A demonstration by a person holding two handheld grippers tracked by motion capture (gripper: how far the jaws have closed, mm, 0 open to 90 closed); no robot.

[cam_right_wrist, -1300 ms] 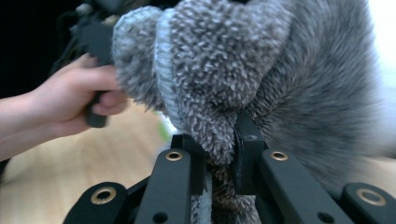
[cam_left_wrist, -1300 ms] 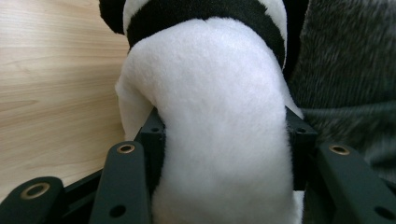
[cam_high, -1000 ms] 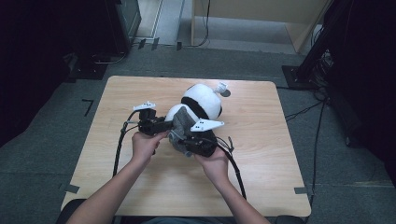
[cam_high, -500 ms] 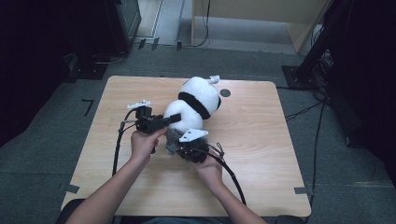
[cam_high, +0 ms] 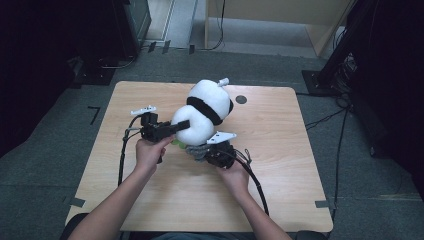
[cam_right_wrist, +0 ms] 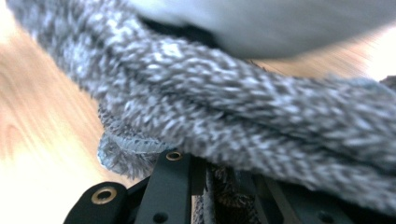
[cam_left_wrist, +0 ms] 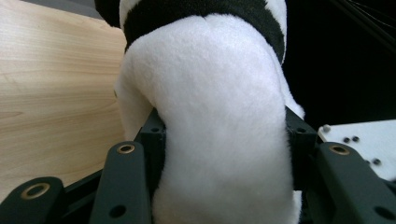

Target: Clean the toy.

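Observation:
A white plush toy with a black band lies at the table's middle, its length running toward the back right. My left gripper comes in from the left, shut on the toy's white lower end. In the left gripper view the white plush bulges between the two jaws of the left gripper. A grey knitted cloth sits just under the toy's near end, and my right gripper is shut on it. The right gripper view shows the grey knit, blurred, running into the right gripper.
The wooden table has bare room to the right and front. A small dark round spot lies near the back edge. Something green peeks from under the toy. Black cables trail from both grippers toward the person.
The right gripper has come down and toward the person with the grey cloth, which earlier lay up against the toy's lower part. The toy now stretches toward the back right. The left gripper has hardly moved.

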